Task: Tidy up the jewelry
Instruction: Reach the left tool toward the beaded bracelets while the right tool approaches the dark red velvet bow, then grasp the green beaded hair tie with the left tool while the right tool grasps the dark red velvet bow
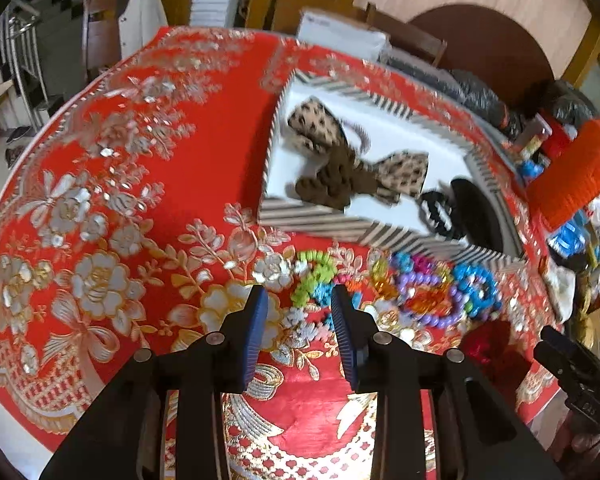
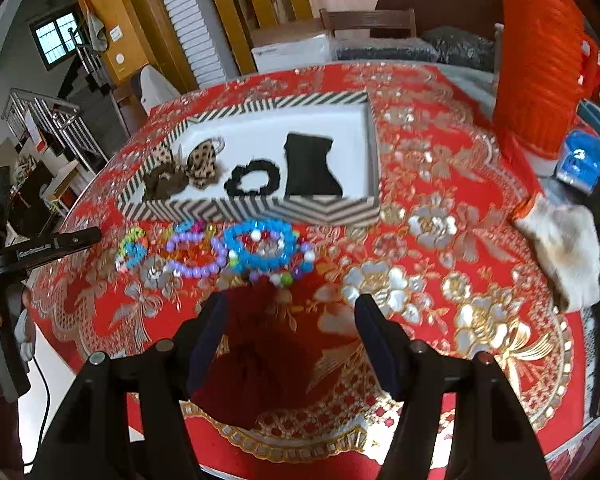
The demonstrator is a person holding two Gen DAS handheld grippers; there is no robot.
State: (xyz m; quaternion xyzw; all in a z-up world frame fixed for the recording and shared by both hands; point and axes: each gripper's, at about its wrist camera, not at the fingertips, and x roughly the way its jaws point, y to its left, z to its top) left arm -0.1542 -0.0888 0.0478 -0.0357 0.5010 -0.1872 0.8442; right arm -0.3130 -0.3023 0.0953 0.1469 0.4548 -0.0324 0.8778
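Note:
Several bright bead bracelets [image 1: 432, 292] lie in a row on the red embroidered cloth, in front of a striped tray [image 1: 324, 226]; they also show in the right wrist view [image 2: 240, 250]. The tray [image 2: 260, 208] holds a leopard bow [image 2: 200, 162], a black scrunchie [image 2: 252, 180] and a black pouch [image 2: 310, 168]. My left gripper [image 1: 300, 312] is open and empty, just short of a green and blue bracelet [image 1: 312, 276]. My right gripper [image 2: 290, 312] is open above a dark red pouch [image 2: 268, 344] lying between its fingers.
An orange ribbed container [image 2: 536, 52] stands at the right with blue items [image 2: 584, 164] and a white rag [image 2: 564, 244] beside it. Chairs and boxes stand behind the table. The table edge curves close below both grippers.

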